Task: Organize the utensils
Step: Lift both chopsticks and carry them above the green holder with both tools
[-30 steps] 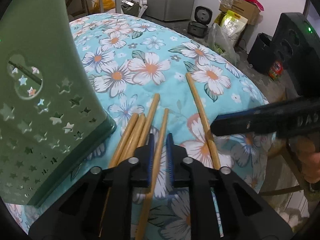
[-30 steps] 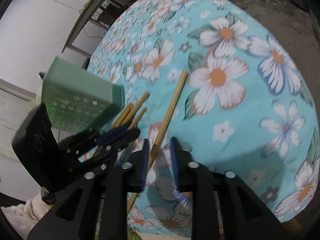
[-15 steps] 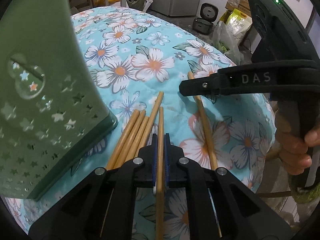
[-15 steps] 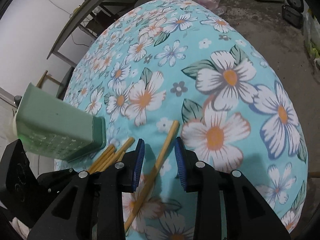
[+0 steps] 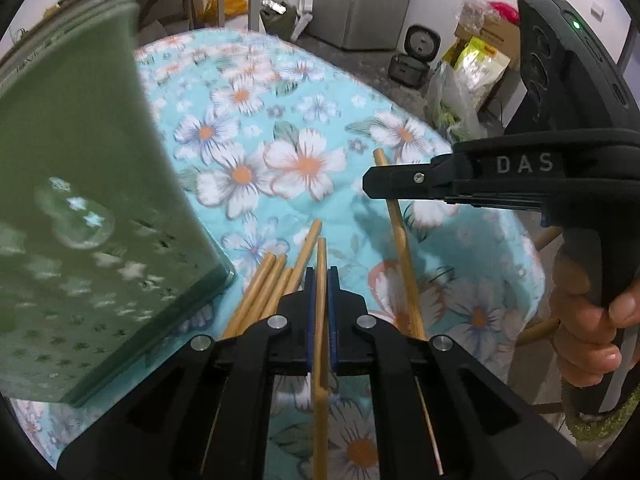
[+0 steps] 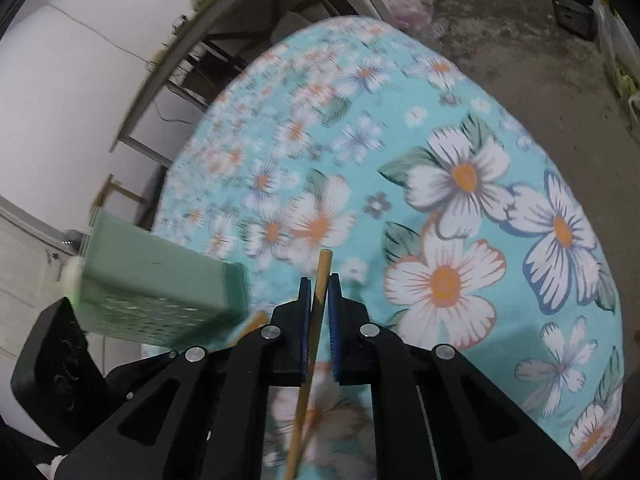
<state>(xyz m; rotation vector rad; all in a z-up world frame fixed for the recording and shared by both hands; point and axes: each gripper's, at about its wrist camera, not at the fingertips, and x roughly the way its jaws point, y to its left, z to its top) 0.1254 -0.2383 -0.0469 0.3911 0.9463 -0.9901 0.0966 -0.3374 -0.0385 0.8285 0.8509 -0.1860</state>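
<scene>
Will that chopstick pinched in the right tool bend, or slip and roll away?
Probably no bending: the chopstick looks like straight, stiff wood. It might pivot, since the right tool pinches it at one narrow spot. If dropped, its round shaft could roll on the flowered tablecloth.

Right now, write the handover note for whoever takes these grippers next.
Left gripper: jaws shut on one chopstick.
Right gripper: jaws just closed on another chopstick.
Green holder: tilted over the table's left side; what it holds is not visible.
Loose chopsticks: a cluster lies on the flowered cloth beside the holder.
Done: two chopsticks gripped.
Left: put both in the holder, then collect the cluster.
</scene>
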